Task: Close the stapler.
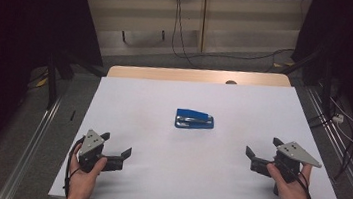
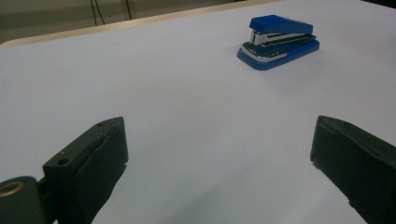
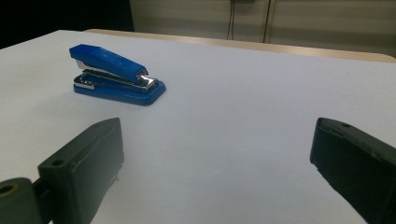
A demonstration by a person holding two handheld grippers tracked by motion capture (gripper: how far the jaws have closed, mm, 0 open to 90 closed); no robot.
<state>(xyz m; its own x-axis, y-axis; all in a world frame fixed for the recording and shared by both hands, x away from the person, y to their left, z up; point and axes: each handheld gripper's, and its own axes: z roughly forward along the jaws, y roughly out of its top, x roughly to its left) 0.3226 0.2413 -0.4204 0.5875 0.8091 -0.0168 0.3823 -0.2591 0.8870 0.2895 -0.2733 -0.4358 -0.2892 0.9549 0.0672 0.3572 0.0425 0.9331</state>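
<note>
- Stapler (image 1: 194,119) lies flat at mid-bench (image 1: 164,188), untouched; nothing grasped yet.
- Left gripper (image 1: 117,149) rests near the front edge, jaws spread, empty; right gripper (image 1: 262,149) likewise.
- Judgement: work not begun; approach and grasp remain.

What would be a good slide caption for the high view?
A blue stapler lies mid-table while the left gripper and right gripper, both open, wait at the near corners.
</note>
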